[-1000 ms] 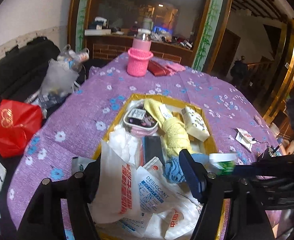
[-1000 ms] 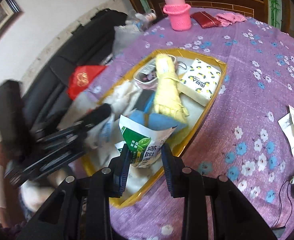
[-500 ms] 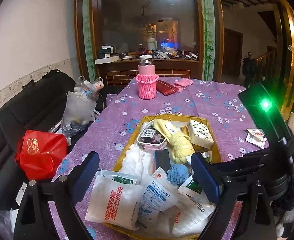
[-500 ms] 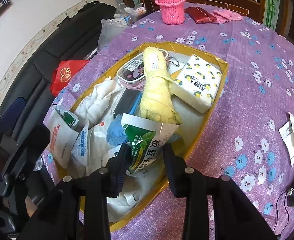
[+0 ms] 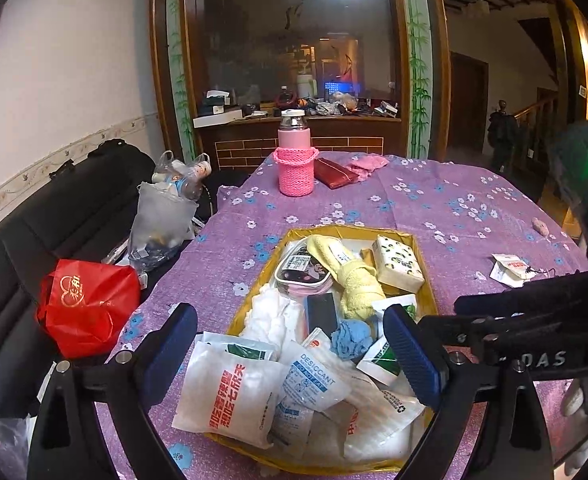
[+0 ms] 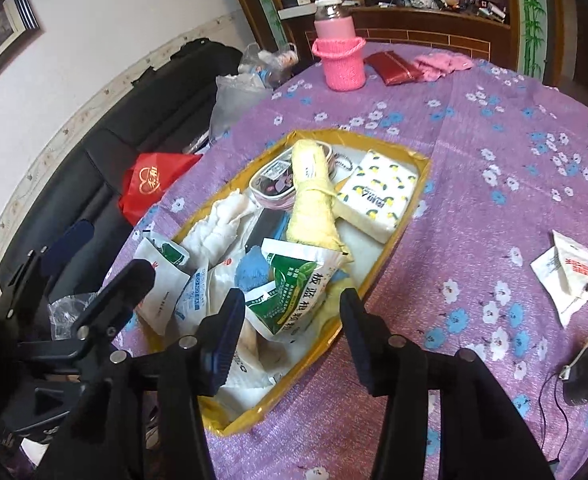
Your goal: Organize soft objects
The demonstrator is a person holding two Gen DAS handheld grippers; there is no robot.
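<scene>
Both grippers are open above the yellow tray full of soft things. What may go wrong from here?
1. The white packets hang over the near edge of the yellow tray, so a nudge may push them off.
2. The green-and-white sachet lies loose between the right gripper fingers, atop the pile; it may slide.
3. The left gripper hovers over overlapping packets and may pinch several together.

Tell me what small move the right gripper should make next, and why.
Probably draw the right gripper back and up from the yellow tray. Its jaws stand open, and the green and white packet lies loose in the tray between them, over other packets. The left gripper is open too, so nothing is held.
</scene>
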